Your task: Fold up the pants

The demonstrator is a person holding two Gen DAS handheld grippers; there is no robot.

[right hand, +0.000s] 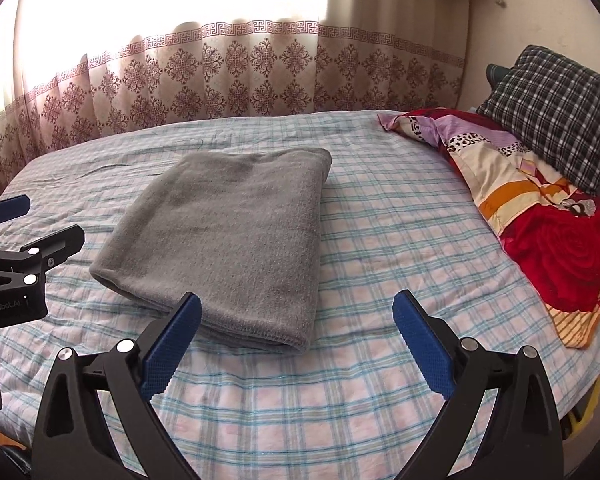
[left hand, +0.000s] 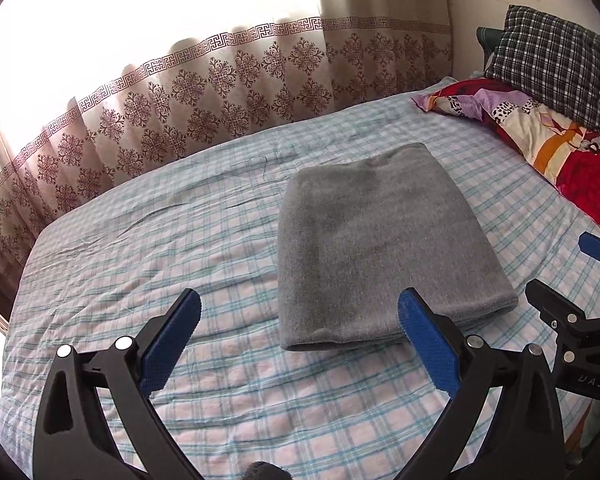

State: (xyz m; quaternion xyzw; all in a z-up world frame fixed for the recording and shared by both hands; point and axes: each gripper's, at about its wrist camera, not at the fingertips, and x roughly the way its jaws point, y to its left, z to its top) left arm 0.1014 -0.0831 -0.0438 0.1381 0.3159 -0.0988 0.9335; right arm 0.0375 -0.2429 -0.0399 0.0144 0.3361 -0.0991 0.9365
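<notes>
A: One pair of grey fleece pants (left hand: 384, 248), folded into a soft, nubby rectangle, lying flat mid-bed on the blue-and-pink plaid cotton bed sheet (left hand: 148, 264).

B: Beyond the pants, toward the headboard: one glossy quilt printed with red roses (right hand: 540, 220), one black-and-white checked pillow (right hand: 556, 108). Behind the pants, one beige curtain patterned in brown medallions (right hand: 236, 76).

A: Two grippers. Left hand-held gripper (left hand: 298, 312) just short of the pants' near edge, blue ribbed pads spread wide, holding nothing.

B: Right hand-held gripper (right hand: 296, 314) likewise near that edge, gaping, empty.
</notes>
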